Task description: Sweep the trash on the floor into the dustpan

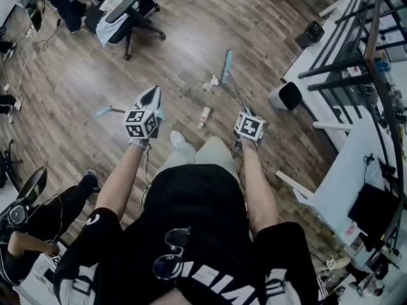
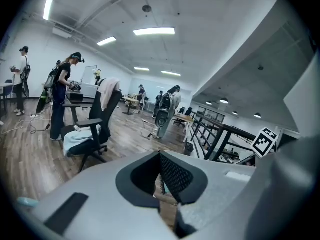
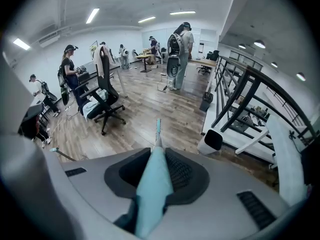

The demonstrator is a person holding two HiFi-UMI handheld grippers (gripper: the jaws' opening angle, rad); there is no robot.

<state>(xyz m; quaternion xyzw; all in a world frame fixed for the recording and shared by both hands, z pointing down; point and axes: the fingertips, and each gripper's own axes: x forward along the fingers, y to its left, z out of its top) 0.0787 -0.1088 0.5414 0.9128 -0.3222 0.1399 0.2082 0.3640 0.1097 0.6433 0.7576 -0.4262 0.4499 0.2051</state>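
Note:
My right gripper (image 1: 245,114) (image 3: 159,156) is shut on the teal handle of a broom (image 3: 152,184). The handle runs forward and down to the narrow teal broom head (image 1: 226,67) (image 3: 158,126) on the wooden floor. Two white scraps of trash (image 1: 210,83) (image 1: 204,116) lie just left of the broom. My left gripper (image 1: 152,95) (image 2: 160,156) is held level, its jaws almost together on a thin rod whose teal end (image 1: 102,111) (image 3: 53,150) sticks out to the left. No dustpan scoop shows in any view.
A white bin with a dark opening (image 1: 289,96) (image 3: 212,140) stands right of the broom, beside black metal frames (image 1: 356,43) and a white table (image 1: 343,170). An office chair (image 1: 127,11) (image 2: 92,129) is at the back left. A seated person (image 1: 38,221) is at the lower left; others stand farther off.

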